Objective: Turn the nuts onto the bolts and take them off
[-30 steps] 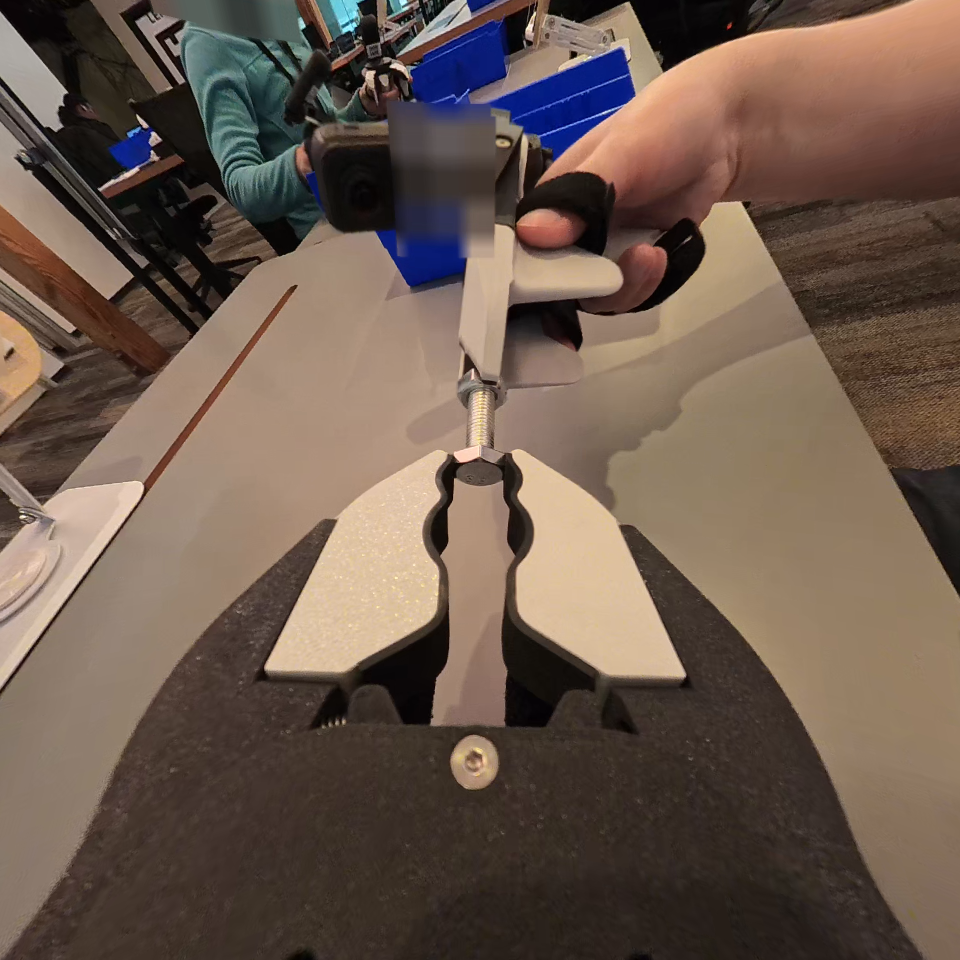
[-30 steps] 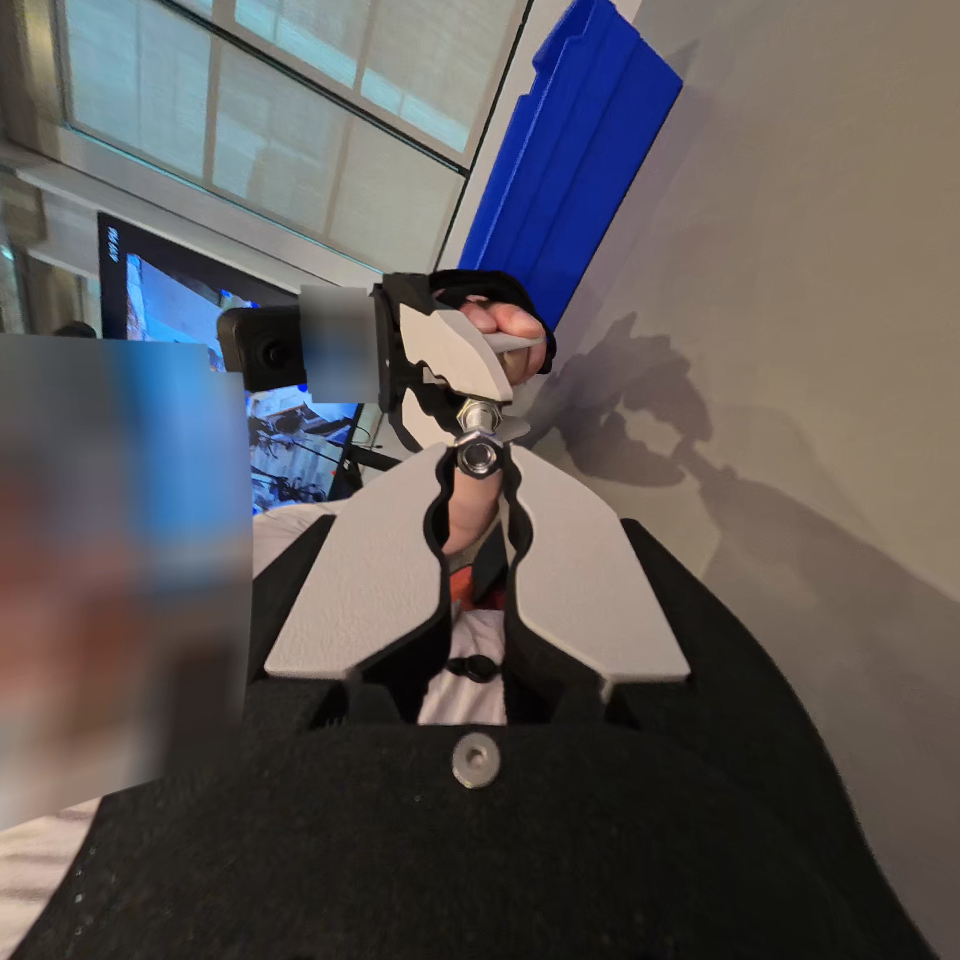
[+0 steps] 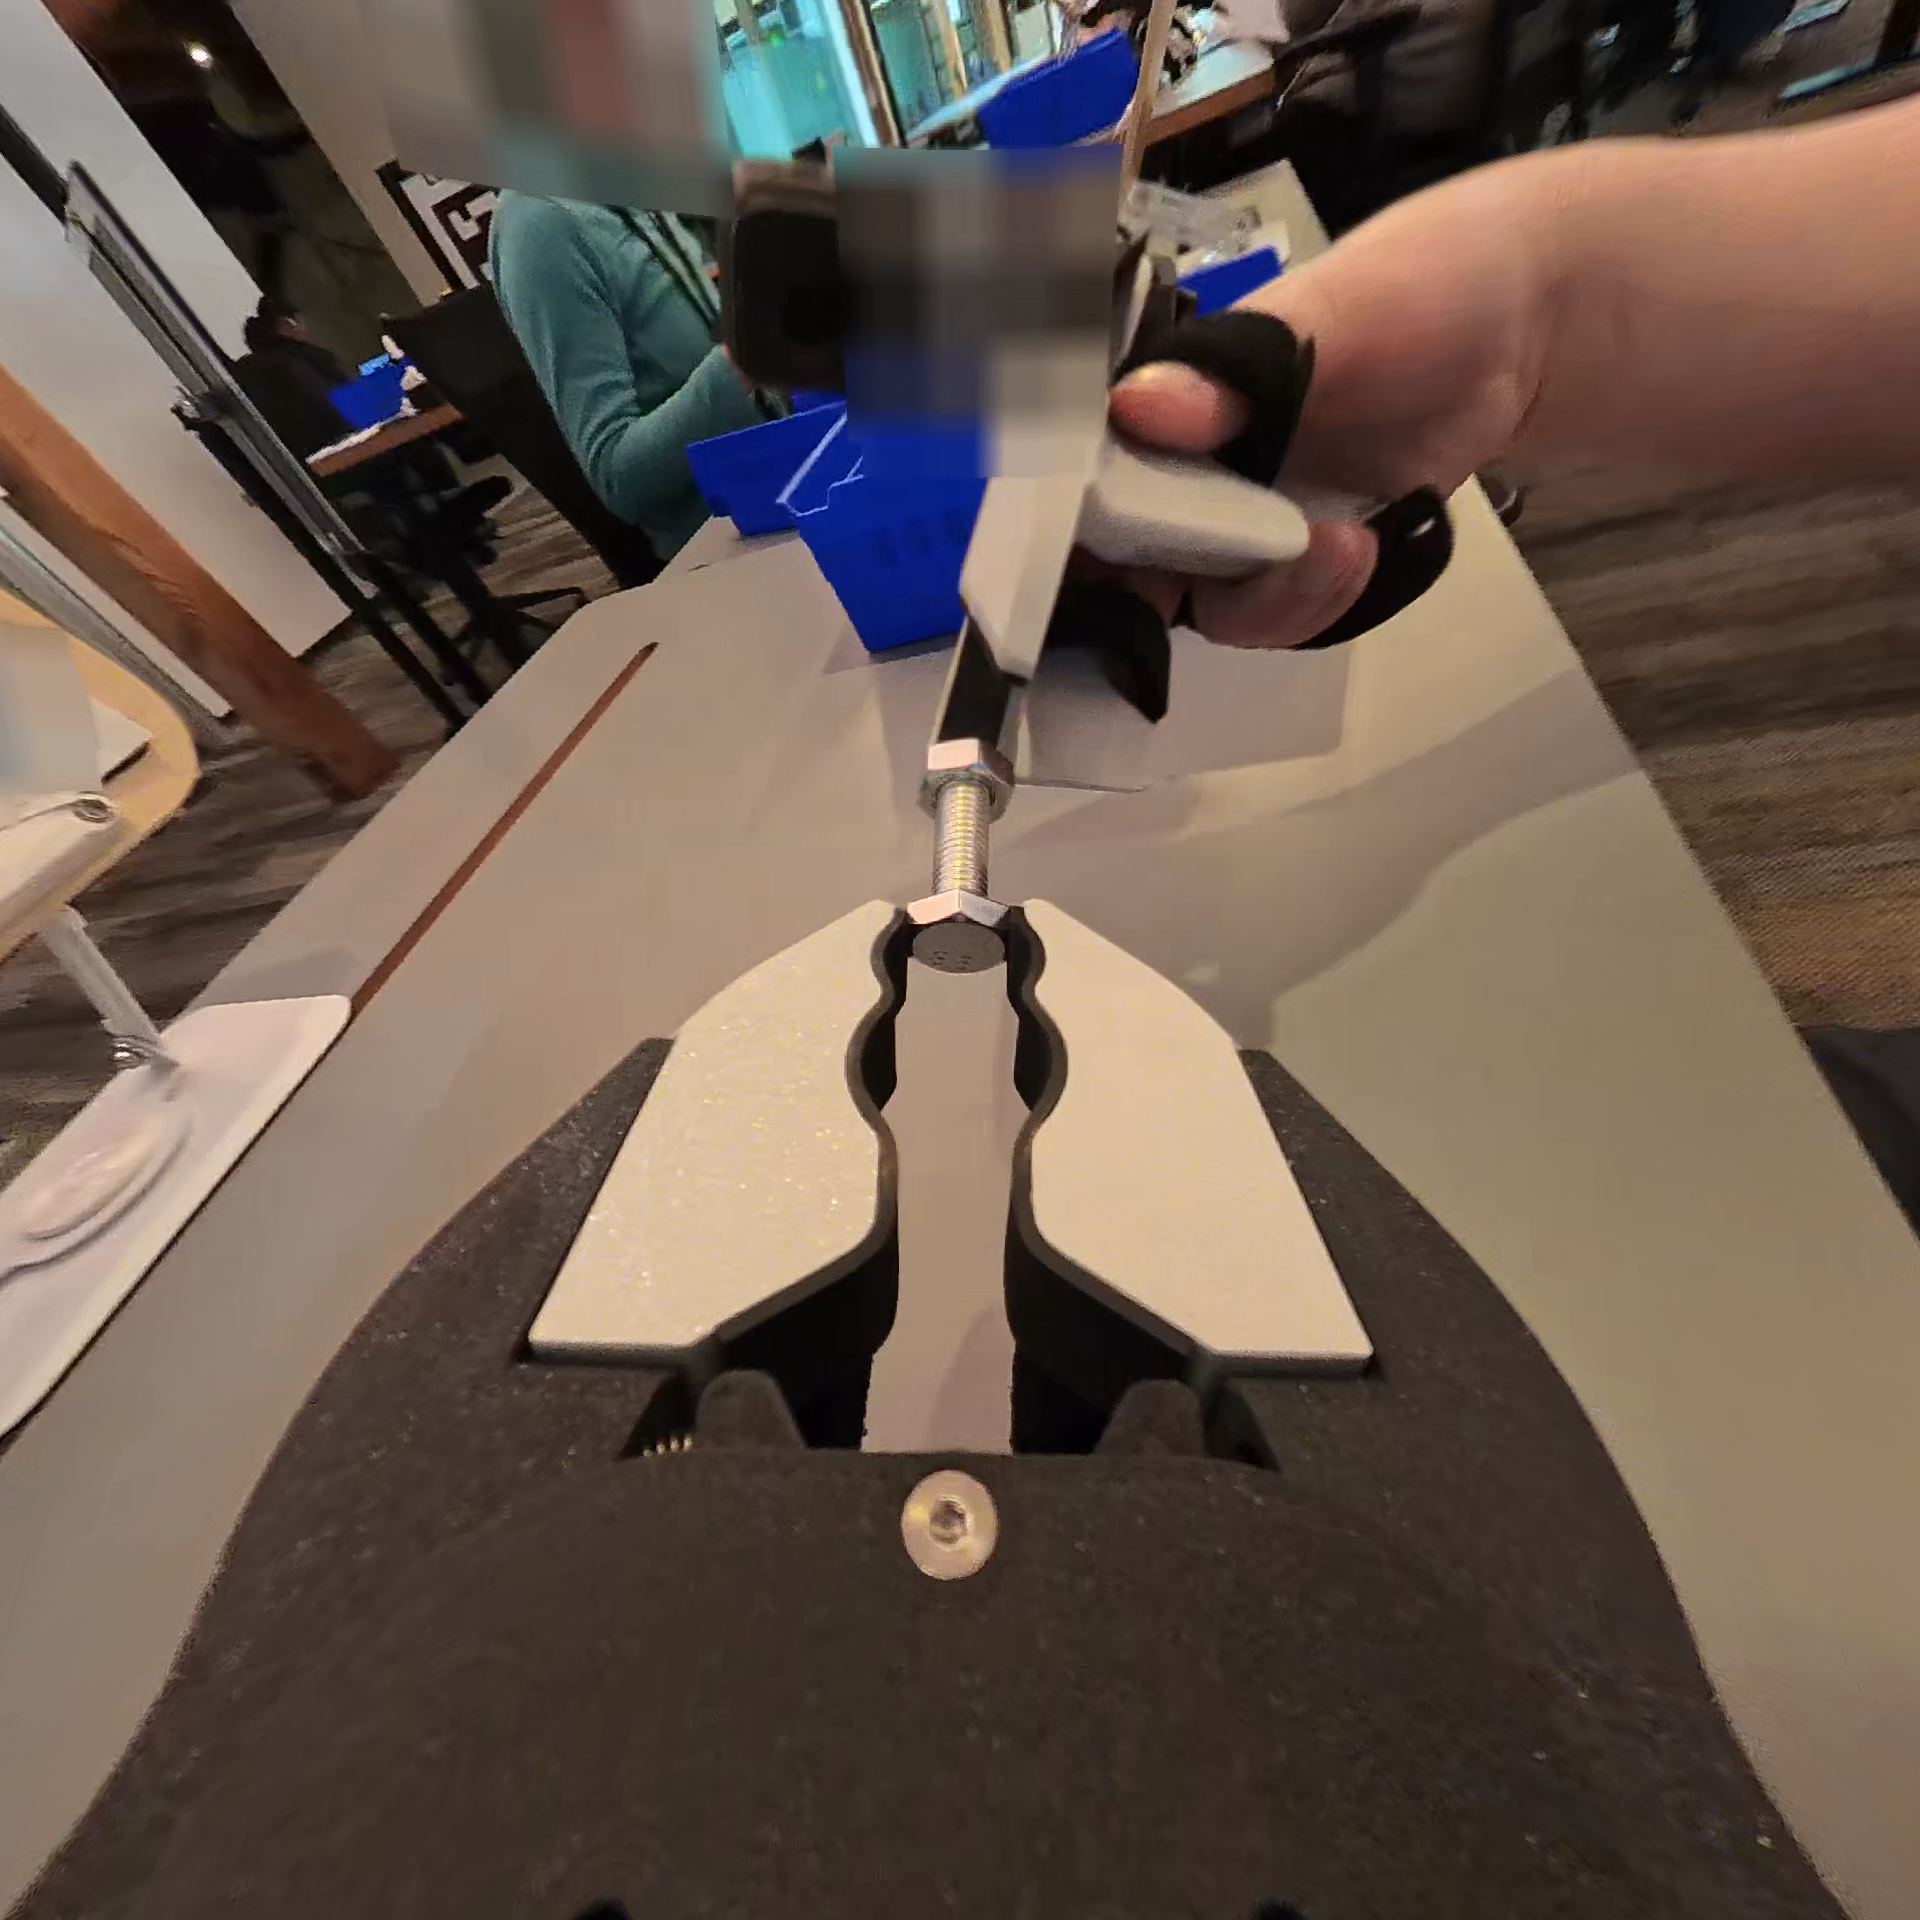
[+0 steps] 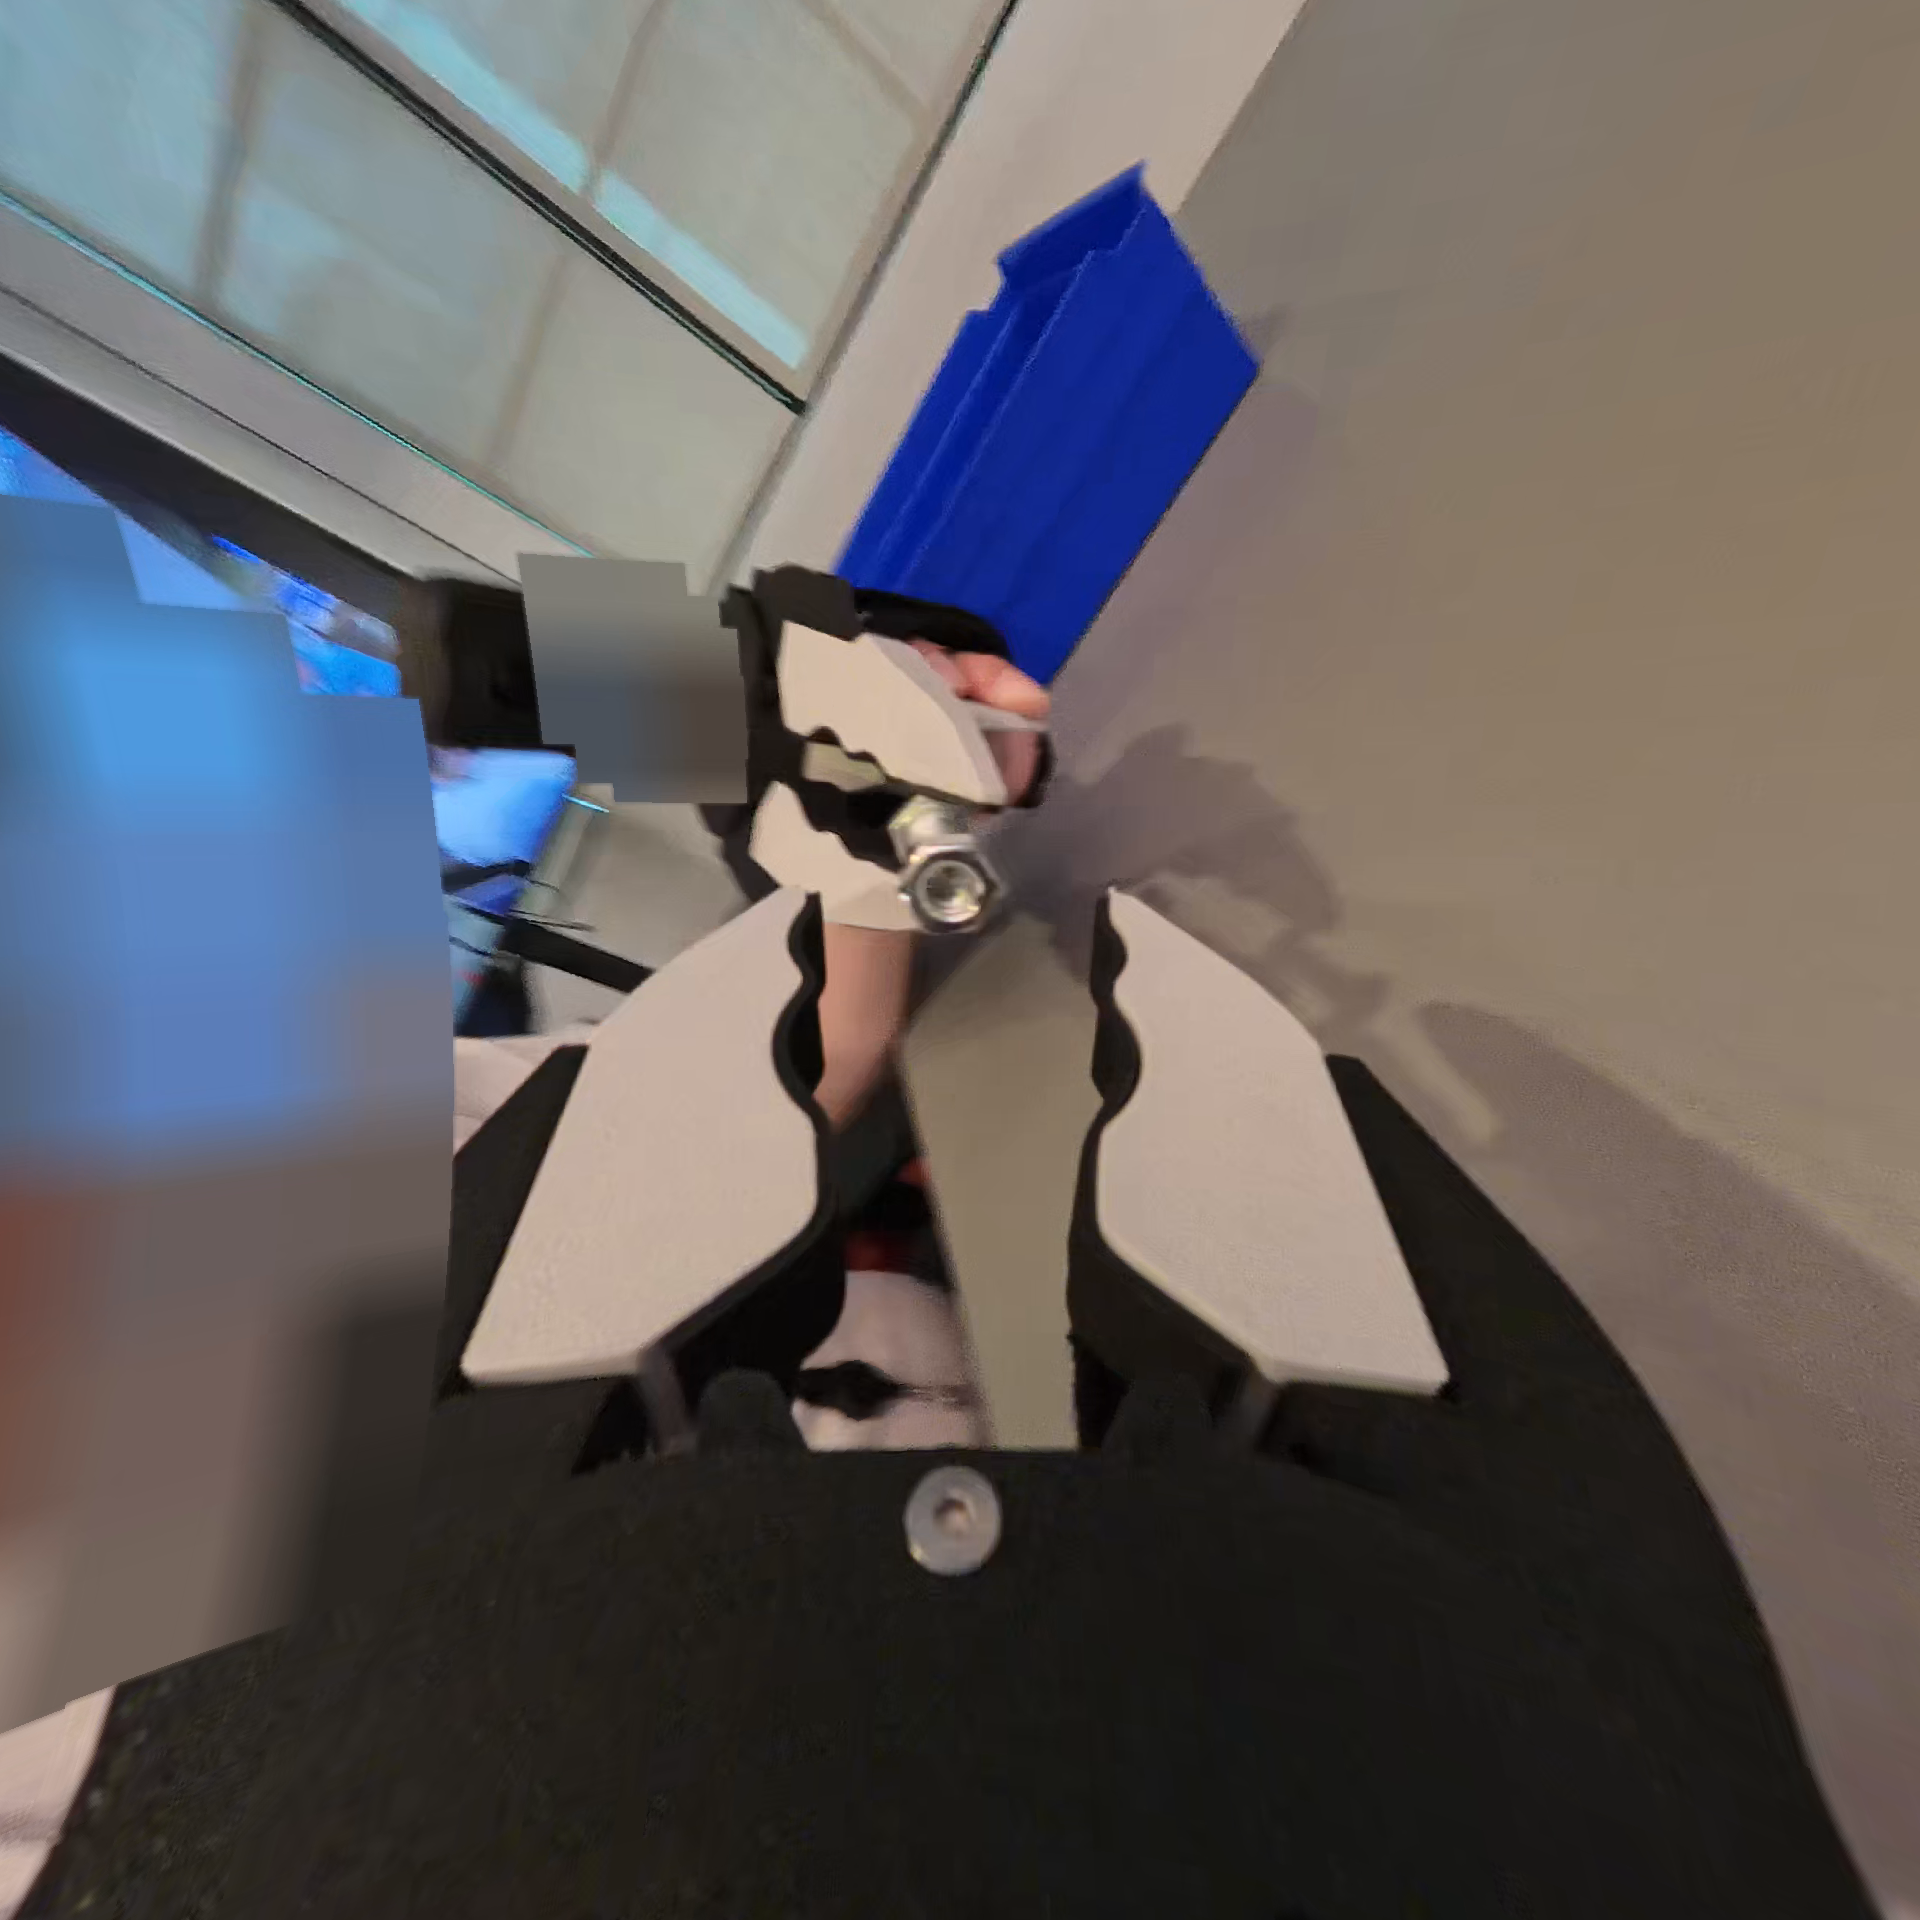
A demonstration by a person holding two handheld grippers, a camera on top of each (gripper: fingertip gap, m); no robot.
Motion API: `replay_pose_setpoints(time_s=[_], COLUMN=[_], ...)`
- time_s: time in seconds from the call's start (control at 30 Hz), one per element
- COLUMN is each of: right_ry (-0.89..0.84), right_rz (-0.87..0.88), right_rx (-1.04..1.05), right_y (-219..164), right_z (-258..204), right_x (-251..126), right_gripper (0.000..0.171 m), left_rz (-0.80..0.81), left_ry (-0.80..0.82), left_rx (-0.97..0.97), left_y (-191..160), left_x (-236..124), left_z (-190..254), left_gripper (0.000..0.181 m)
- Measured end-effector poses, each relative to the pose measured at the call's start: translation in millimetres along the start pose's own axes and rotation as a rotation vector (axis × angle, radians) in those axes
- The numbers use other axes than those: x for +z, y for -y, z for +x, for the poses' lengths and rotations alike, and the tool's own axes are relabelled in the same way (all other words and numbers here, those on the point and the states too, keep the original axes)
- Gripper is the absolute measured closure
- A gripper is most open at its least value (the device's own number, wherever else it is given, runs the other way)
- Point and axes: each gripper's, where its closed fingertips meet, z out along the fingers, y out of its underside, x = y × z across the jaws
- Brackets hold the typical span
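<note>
Bolt [image 3: 961, 842] head clamped in left gripper [image 3: 958, 920]; right gripper [image 4: 956, 909] spread apart around blurred nut [image 4: 951, 888], threads mostly hidden there.

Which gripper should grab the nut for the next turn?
Right. The right gripper is open just below the nut, while the left gripper is shut on the bolt head, steadying it.

Hidden and blurred parts

The right gripper [image 3: 987, 743] has its tips edge-on in the left wrist view, so their gap cannot be read there. Its camera end lies under a mosaic patch. In the motion-smeared right wrist view the bolt [image 4: 930, 826] is mostly hidden behind its nut [image 4: 951, 885].
</note>
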Motion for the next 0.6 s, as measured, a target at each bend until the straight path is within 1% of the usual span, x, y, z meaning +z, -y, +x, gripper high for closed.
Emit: replay_pose_setpoints(time_s=[0.03, 0.1, 0.17, 0.2, 0.27, 0.33, 0.4, 0.47, 0.53, 0.57, 0.6], right_ry=[0.035, 0.066, 0.088, 0.076, 0.053, 0.037, 0.053, 0.061, 0.057, 0.041, 0.020], right_rz=[-0.004, -0.021, -0.036, -0.043, -0.054, -0.083, -0.139, -0.193, -0.202, -0.196, -0.196], right_rx=[0.065, 0.128, 0.148, 0.138, 0.095, 0.006, -0.182, -0.470, -0.801, -0.922, -0.994], right_y=[0, -2, -3, -3, -3, -5, -9, -15, -21, -22, -23], right_z=[0, 3, 3, 5, 6, 5, 0, -5, -11, -12, -11], right_x=[1, 3, 5, 6, 7, 7, 6, 4, 2, 2, 2], right_gripper=[0.125, 0.130, 0.146, 0.153, 0.154, 0.154, 0.154, 0.154, 0.154, 0.154, 0.154], left_rz=[-0.011, -0.031, -0.034, -0.030, -0.038, -0.035, 0.001, 0.033, 0.058, 0.065, 0.064], left_ry=[0.005, 0.008, 0.016, 0.015, 0.014, -0.018, -0.089, -0.178, -0.255, -0.273, -0.281], left_rx=[0.014, 0.021, 0.032, 0.028, 0.022, -0.016, -0.100, -0.188, -0.230, -0.246, -0.255], left_y=[-2, -5, -6, -5, -7, -7, -1, 5, 10, 11, 11], left_x=[1, 3, 3, 3, 3, 2, -1, -4, -7, -7, -7], left_z=[0, 1, 0, 0, 0, 2, 8, 15, 25, 27, 27], left_gripper=[0.164, 0.164, 0.164, 0.164, 0.164, 0.164, 0.164, 0.164, 0.164, 0.164, 0.164])
